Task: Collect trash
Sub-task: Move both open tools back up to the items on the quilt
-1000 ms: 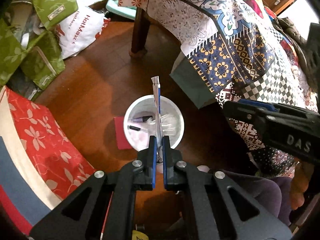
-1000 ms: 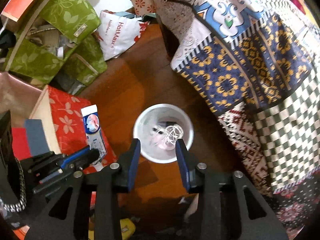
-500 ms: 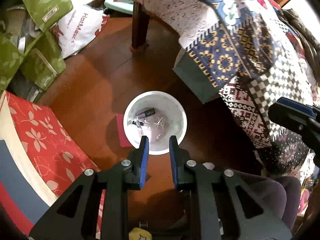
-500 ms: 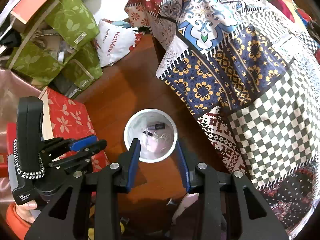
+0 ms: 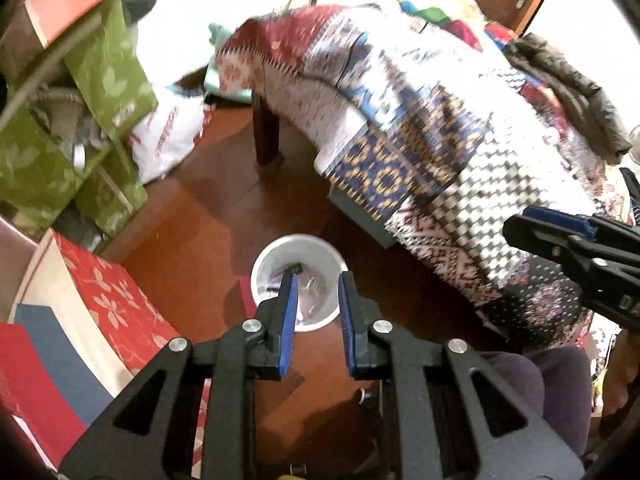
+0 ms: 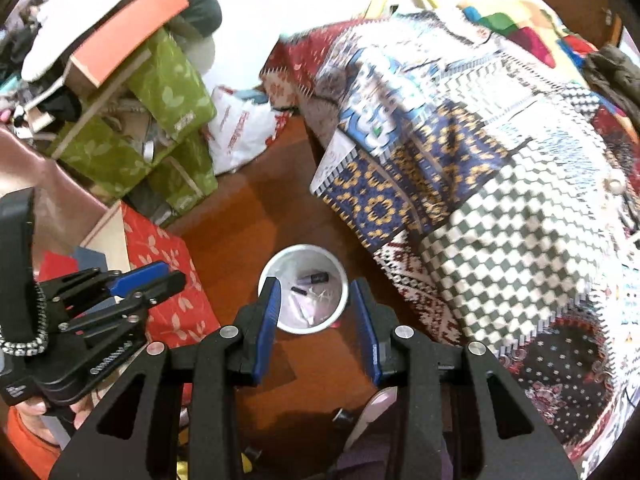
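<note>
Since the earlier frame, both grippers have been raised away from the white bin [image 5: 264, 276], which is seen smaller on the wooden floor [image 5: 208, 216] beside the patchwork-covered table [image 5: 420, 128]. Left gripper [image 5: 316, 280] and right gripper [image 6: 316, 284] are held open, empty, above the bin, where trash [image 6: 312, 280] lies.

The white plastic bag [image 6: 240, 136] carries red lettering, too blurred to read.
</note>
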